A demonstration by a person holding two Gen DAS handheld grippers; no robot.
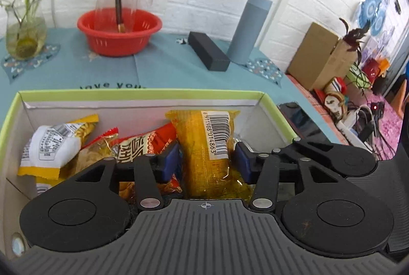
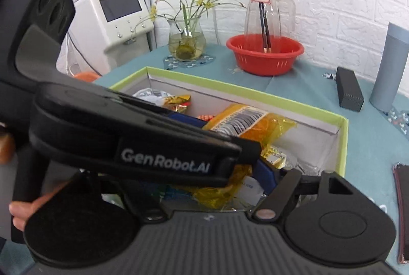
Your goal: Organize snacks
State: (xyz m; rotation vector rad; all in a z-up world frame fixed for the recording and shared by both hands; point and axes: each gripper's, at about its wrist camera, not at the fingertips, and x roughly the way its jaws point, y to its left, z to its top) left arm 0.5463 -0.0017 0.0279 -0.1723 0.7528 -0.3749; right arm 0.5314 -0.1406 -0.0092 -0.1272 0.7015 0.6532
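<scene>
The left gripper (image 1: pixel 207 160) is matte black with blue finger pads (image 1: pixel 170 160), silver pivot screws and two round discs flanking a ribbed grey housing marked with a small crosshair; white "GenRobot.AI" lettering runs along its side. Bare skin of the left hand (image 2: pixel 28 208) shows below that lettering.

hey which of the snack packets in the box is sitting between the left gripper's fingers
The yellow packet with the barcode label, standing between the left gripper pads. The white-and-yellow packet and red packet lie off to its left.
</scene>
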